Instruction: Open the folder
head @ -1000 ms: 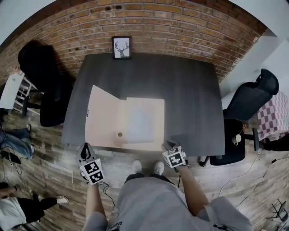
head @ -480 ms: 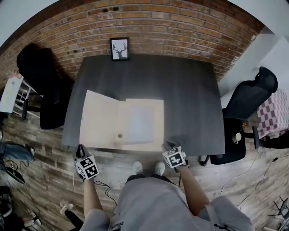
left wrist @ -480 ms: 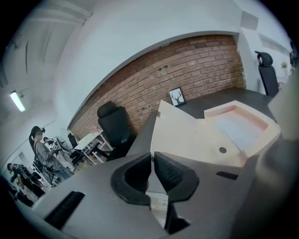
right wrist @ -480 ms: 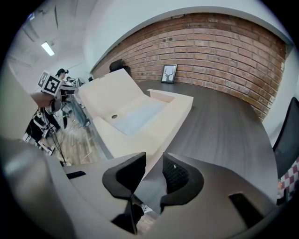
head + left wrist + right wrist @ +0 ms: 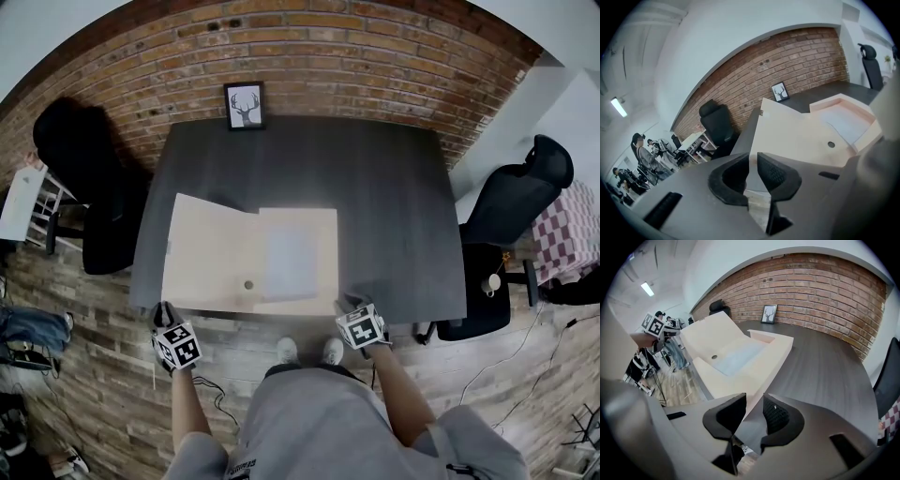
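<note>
The folder is found lying open at the near edge of the table. It is judged to be light, bendy card, best taken by a cover's free edge. Nothing is held: the jaws of the left gripper have just been opened slightly and those of the right gripper narrowed, with both left apart.

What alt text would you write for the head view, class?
An open beige folder lies on a dark table, a pale sheet inside. At the near edge, the left hand-held gripper, jaws just opening, and the right hand-held gripper, jaws just narrowed, both hold nothing.
</note>
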A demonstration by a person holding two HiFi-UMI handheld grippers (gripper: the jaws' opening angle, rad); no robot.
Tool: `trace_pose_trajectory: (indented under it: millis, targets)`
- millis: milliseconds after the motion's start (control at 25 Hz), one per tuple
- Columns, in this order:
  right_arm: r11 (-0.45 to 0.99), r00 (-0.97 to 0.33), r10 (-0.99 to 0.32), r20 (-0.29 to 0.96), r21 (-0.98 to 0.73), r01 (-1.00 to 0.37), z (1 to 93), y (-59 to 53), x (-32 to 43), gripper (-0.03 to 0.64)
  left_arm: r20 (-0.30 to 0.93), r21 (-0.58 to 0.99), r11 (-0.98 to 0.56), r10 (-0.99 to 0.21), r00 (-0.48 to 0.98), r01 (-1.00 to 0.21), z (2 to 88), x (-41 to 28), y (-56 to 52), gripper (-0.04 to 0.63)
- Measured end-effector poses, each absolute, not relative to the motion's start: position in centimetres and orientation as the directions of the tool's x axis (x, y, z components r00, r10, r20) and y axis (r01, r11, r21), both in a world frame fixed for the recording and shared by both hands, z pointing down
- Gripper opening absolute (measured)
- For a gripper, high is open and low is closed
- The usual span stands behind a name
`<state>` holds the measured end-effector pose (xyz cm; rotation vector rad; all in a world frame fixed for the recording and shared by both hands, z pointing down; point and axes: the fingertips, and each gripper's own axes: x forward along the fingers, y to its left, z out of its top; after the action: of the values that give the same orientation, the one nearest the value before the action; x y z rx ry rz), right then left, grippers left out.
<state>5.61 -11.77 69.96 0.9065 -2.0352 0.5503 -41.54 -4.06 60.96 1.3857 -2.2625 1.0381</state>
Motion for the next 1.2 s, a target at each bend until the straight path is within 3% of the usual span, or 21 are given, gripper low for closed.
trace_pose_trajectory:
  millis: [320, 400, 560, 880, 1200]
  targets:
    - [0.642, -0.390, -0.415, 0.822, -0.039, -0.766, 69.9, -11.9, 5.7, 0.092, 0.500, -0.443, 0.321, -0.687, -0.528, -0.837, 57.8, -41.3, -3.9, 0.051]
    - [0.642, -0.389, -0.417, 0.821, -0.037, -0.766, 69.9, -11.8, 5.7, 0.090, 0.473, -0.440, 0.344, -0.696, -0.540, -0.829, 56.9, -41.2, -3.8, 0.024]
    - [0.632, -0.396, -0.445, 0.804, -0.032, -0.775, 69.2, -11.9, 5.5, 0.018, 0.438, -0.420, 0.348, -0.731, -0.523, -0.838, 55.1, -40.0, -4.2, 0.009]
    - [0.550, -0.446, -0.613, 0.653, -0.052, -0.833, 61.3, -16.0, 5.0, 0.002, 0.301, -0.308, 0.354, -0.845, -0.443, -0.883, 46.7, -36.7, -7.7, 0.005]
    - [0.516, -0.479, -0.767, 0.428, -0.032, -0.856, 50.1, -18.9, 4.4, 0.000, 0.180, -0.199, 0.188, -0.958, -0.225, -0.962, 39.6, -27.9, -12.3, 0.005]
